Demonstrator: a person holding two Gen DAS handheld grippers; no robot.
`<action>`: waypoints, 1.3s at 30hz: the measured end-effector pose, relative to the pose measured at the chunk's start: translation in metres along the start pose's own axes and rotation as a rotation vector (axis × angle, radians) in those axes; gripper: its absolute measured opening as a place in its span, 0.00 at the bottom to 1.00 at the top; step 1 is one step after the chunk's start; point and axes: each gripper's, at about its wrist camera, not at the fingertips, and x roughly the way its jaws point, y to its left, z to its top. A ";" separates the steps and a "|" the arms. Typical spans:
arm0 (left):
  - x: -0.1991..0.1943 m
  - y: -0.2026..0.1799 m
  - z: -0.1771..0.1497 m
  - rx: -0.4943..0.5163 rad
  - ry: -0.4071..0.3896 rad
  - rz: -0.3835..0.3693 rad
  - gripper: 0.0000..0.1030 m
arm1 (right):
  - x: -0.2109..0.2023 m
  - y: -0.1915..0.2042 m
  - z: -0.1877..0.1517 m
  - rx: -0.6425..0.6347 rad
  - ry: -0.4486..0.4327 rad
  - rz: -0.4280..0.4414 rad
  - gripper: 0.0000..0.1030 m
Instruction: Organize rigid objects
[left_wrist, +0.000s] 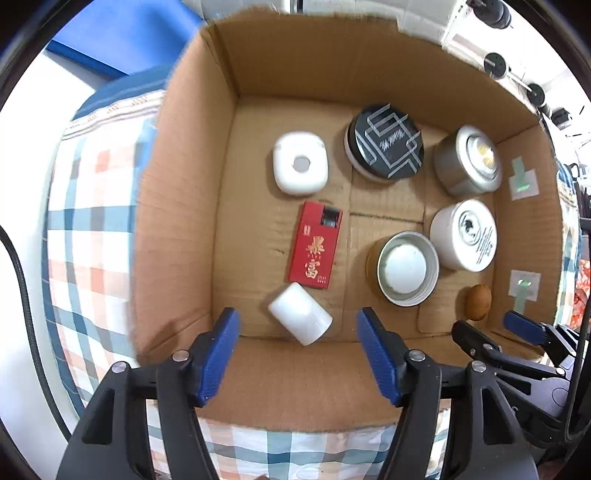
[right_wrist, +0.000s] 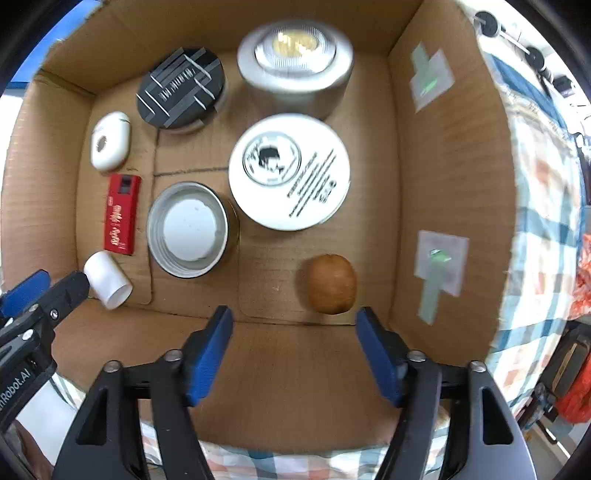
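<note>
A cardboard box (left_wrist: 184, 206) holds several objects. In the left wrist view my left gripper (left_wrist: 297, 325) is open above a white cylinder (left_wrist: 300, 318) lying on its side, next to a red packet (left_wrist: 314, 247) and a white square case (left_wrist: 300, 163). In the right wrist view my right gripper (right_wrist: 294, 321) is open and empty just in front of a brown kiwi (right_wrist: 331, 283). The kiwi also shows in the left wrist view (left_wrist: 478, 301), with the right gripper (left_wrist: 491, 326) at it.
The box also holds a black-lidded tin (left_wrist: 386, 142), a silver tin (left_wrist: 467, 160), a white round tin (left_wrist: 464, 236) and a metal cap (left_wrist: 404, 267). The box stands on a checked cloth (left_wrist: 85, 229). A black cable (left_wrist: 26, 295) runs at the left.
</note>
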 end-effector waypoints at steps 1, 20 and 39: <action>-0.005 -0.001 0.000 -0.003 -0.009 0.003 0.78 | -0.006 0.000 -0.001 -0.003 -0.012 -0.003 0.80; -0.130 0.007 -0.057 -0.019 -0.261 0.022 0.99 | -0.121 -0.008 -0.065 -0.045 -0.246 0.024 0.98; -0.275 -0.008 -0.145 0.039 -0.490 -0.008 0.99 | -0.285 -0.048 -0.212 0.000 -0.520 0.080 0.98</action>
